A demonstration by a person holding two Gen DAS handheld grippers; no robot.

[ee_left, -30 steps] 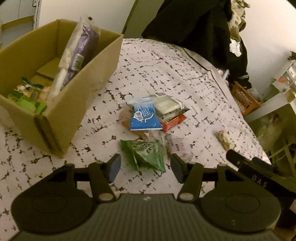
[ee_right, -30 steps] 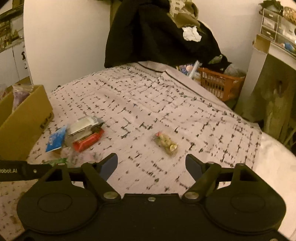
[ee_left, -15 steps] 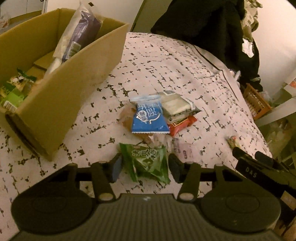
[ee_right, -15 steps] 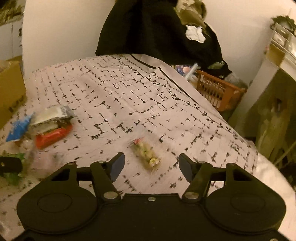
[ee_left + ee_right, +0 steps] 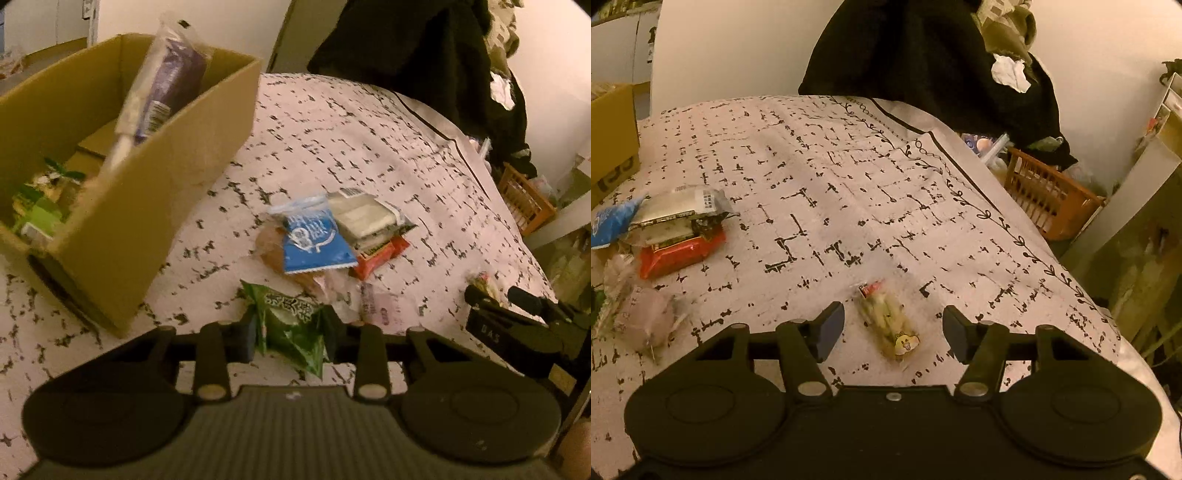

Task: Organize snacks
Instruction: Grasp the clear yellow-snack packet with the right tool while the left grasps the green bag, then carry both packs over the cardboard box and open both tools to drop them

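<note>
The left gripper [image 5: 291, 330] pinches a crinkly green snack bag [image 5: 291, 325] lying on the spotted cloth [image 5: 351, 129], just beside the cardboard box [image 5: 147, 206]. The right gripper [image 5: 893, 330] is wide open around a small, blurry clear packet [image 5: 890, 321], maybe nuts, near the cloth's edge.

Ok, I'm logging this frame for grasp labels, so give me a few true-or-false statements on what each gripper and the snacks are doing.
1. The left gripper pinches the green packet. True.
2. The right gripper is shut on the small clear packet. False: its jaws stand wide apart, the packet lying between them untouched.
3. The cardboard box already holds snacks. True.
4. The blue packet lies inside the box. False: it lies on the patterned cloth, atop the pile.
</note>
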